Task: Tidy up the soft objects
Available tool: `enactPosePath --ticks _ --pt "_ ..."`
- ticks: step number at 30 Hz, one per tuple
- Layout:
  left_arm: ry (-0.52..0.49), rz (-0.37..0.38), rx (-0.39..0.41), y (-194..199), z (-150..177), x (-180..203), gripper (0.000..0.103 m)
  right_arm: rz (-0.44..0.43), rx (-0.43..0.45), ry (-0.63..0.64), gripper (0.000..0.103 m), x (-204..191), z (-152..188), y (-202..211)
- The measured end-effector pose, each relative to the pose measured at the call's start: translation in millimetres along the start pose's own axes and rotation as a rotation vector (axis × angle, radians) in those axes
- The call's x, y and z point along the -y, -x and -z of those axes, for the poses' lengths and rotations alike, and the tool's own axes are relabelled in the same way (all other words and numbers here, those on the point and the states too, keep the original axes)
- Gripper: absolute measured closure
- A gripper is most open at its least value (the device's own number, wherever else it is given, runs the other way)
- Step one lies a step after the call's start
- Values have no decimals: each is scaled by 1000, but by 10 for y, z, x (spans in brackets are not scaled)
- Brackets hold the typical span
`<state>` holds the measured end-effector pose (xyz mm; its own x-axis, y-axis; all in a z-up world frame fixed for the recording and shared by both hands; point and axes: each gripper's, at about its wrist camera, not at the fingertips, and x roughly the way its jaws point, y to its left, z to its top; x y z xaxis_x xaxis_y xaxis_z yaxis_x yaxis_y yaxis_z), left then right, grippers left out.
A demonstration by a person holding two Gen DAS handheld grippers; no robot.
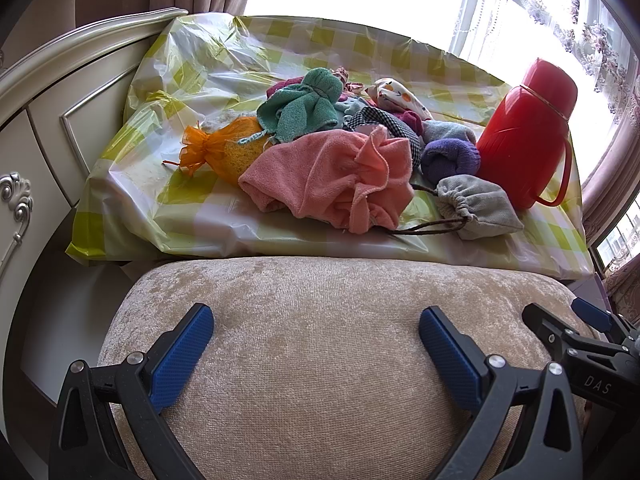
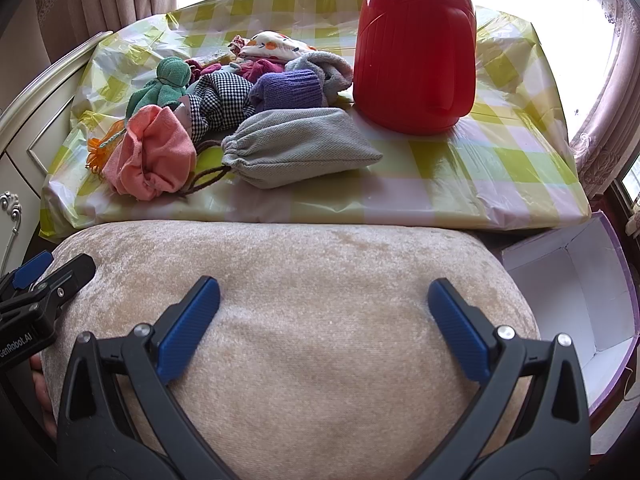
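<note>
A heap of soft things lies on a table under a yellow checked plastic cover (image 1: 208, 216): a pink towel bundle (image 1: 332, 178) (image 2: 150, 156), a green towel doll (image 1: 304, 104) (image 2: 166, 84), an orange mesh pouch (image 1: 224, 148), a checked cloth (image 2: 220, 100), a purple sock roll (image 1: 450, 158) (image 2: 290, 90) and a grey drawstring pouch (image 1: 476, 206) (image 2: 298, 148). Both grippers hang over a beige cushioned stool (image 1: 320, 360) (image 2: 288, 340), short of the table. My left gripper (image 1: 316, 328) is open with nothing in it. My right gripper (image 2: 324, 300) is open too.
A tall red thermos jug (image 1: 528, 132) (image 2: 416, 52) stands right of the heap. An open white box with a purple rim (image 2: 576, 292) sits low at the right of the stool. A cream carved cabinet (image 1: 48, 120) flanks the left. Curtains and a bright window lie behind.
</note>
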<state>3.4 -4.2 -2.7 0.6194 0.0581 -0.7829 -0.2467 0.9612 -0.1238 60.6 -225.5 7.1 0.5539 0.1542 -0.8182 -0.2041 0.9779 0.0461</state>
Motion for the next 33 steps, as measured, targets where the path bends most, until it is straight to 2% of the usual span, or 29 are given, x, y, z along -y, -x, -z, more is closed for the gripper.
enactPosePath --ticks 7,15,17,22,25,28,33 --pt "9 -3 -15 -12 -14 -10 0 -12 -7 -4 0 11 -6 1" --pt "48 11 -36 -51 -127 -45 0 -17 -59 4 0 -36 -101 -64" --pt "57 -8 -34 -55 -201 -25 0 -27 -65 2 0 -22 -146 -77" --pt "65 48 -38 -195 -516 35 0 -82 -84 55 0 -51 -335 -185" --pt "74 52 -50 -355 -721 59 0 -87 -61 71 0 -76 -474 -237" --pt "88 63 -81 -549 -892 80 3 -90 -46 78 0 -81 -632 -326" --pt "103 50 -155 -872 -1038 104 15 -103 -46 93 0 -131 -860 -523"
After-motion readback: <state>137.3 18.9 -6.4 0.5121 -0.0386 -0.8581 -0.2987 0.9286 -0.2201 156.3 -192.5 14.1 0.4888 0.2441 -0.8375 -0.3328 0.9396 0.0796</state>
